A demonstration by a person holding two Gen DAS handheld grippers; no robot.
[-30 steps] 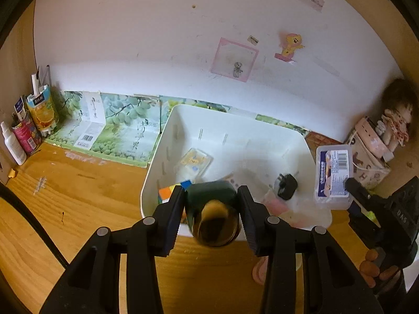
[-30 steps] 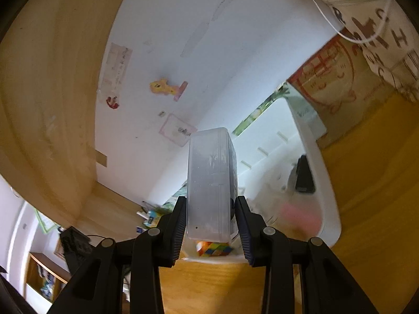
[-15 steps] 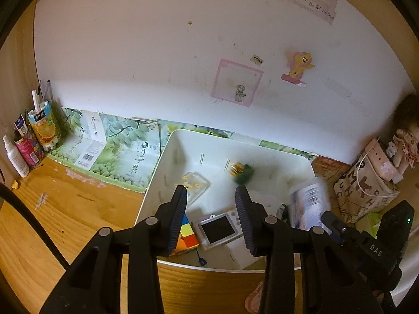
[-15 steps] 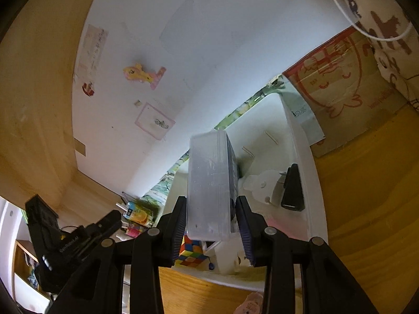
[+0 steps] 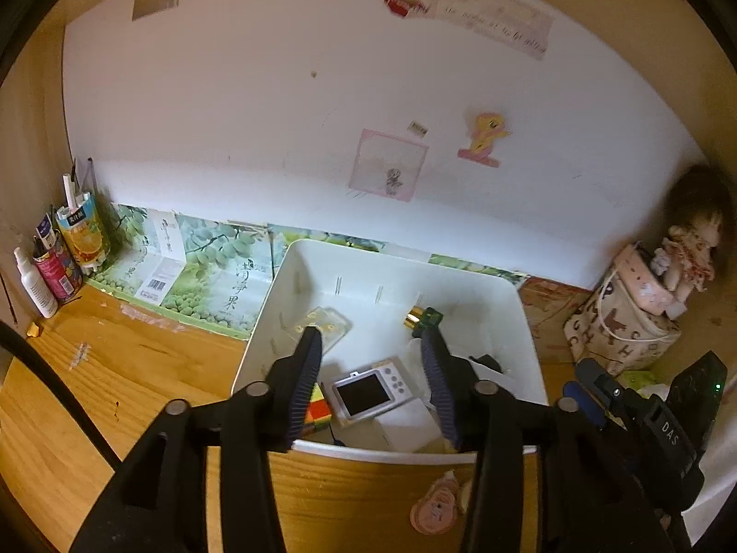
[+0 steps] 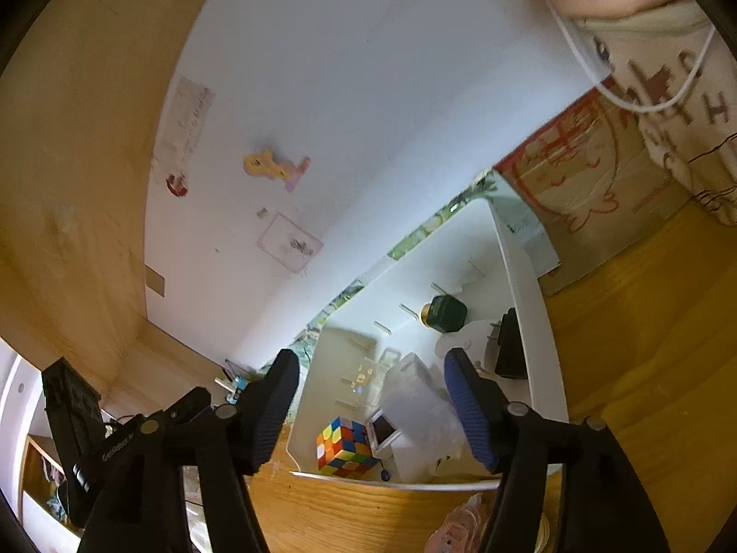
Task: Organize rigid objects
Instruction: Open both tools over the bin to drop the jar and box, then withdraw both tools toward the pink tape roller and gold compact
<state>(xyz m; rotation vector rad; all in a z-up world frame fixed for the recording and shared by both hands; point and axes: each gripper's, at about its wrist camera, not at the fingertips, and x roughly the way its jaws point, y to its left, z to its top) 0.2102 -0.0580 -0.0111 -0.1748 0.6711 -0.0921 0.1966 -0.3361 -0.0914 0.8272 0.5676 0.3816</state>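
Left gripper (image 5: 371, 345) spread wide and empty above the white bin (image 5: 525, 322), right gripper (image 6: 371, 366) just as wide, nothing held, clear box (image 6: 414, 396) lying between its fingers in the bin, green jar (image 6: 444, 313) tipped over beyond, colour cube (image 6: 343, 447) nearest.

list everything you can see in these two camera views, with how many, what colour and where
bin: 1, white, on the wooden desk against the wall
Rubik's cube: 1, multicoloured, bin's near left corner
camera: 1, silver, screen up, in bin beside the cube
clear plastic box: 1, translucent, in bin on the camera's right
green jar: 1, dark green with gold cap, on its side at bin's far end
black adapter: 1, black, by bin's right wall
clear case: 1, transparent, bin's far left
drink carton: 1, orange, far left of desk
spray bottle: 1, white, far left
doll: 1, on patterned bag, right
left gripper: open, empty
right gripper: open, empty
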